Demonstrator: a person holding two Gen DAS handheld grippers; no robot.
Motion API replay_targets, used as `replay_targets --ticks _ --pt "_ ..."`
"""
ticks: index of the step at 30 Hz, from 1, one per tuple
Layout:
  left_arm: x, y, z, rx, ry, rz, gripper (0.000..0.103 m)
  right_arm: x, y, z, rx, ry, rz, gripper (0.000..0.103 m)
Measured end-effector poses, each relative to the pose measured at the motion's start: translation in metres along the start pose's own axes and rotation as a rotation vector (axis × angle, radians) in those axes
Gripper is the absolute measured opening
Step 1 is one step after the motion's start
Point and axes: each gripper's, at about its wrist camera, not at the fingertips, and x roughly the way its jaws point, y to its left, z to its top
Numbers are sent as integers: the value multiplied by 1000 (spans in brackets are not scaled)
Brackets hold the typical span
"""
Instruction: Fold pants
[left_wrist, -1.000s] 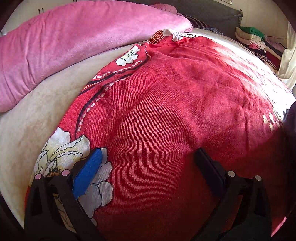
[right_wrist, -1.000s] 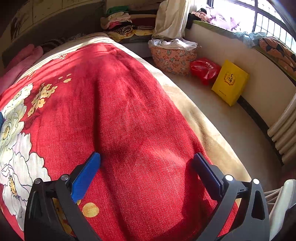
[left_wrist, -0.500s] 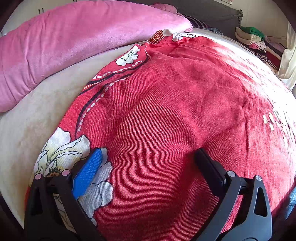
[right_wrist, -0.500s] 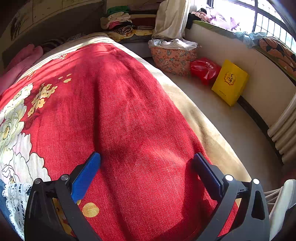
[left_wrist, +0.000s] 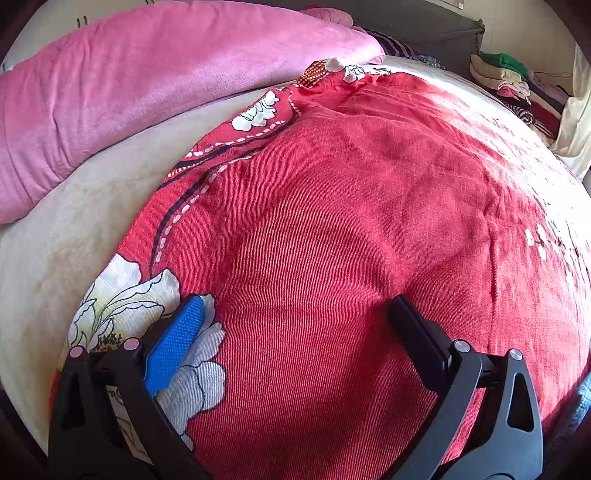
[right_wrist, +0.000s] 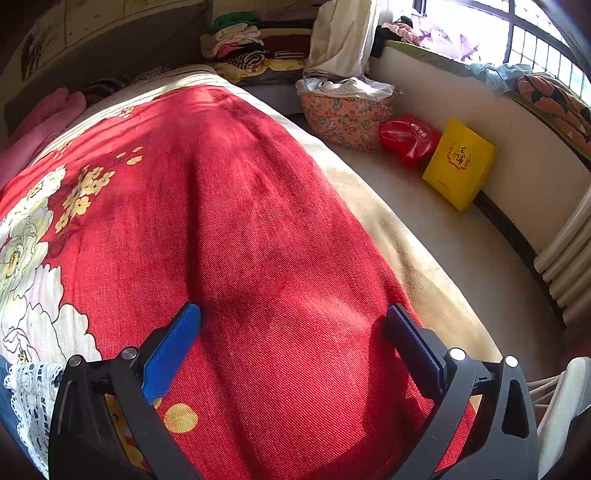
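Red cloth (left_wrist: 332, 258) fills bed; both hand-held grippers gape above it.

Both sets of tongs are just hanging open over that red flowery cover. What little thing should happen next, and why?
Probably swing the right tongs toward the blue, lace-edged cloth at the lower left of their view. That may be the pants. Both tongs, the left tongs too, gape over the bare red cover holding nothing.

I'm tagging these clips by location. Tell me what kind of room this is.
Most likely a bedroom in a home. A red floral bedspread covers a bed, with a long pink pillow along one side, and folded clothes are stacked beyond it. A laundry basket stands on the floor under a window.
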Motion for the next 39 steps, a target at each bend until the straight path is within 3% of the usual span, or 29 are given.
replay_targets --ticks 22,28,30,35,39 --pt "-2 0 -2 1 -2 2 95 0 -1 -1 1 0 0 99" --pt "5 -7 1 30 13 45 95 1 1 0 -13 3 -17 99" --pt "4 -4 1 22 13 32 95 0 -1 0 -8 3 -10 99" --pt "-1 15 0 -59 -14 -84 95 0 -4 0 0 1 3 99" --pt "-1 10 0 -41 -11 -62 95 1 -3 0 -2 3 4 99"
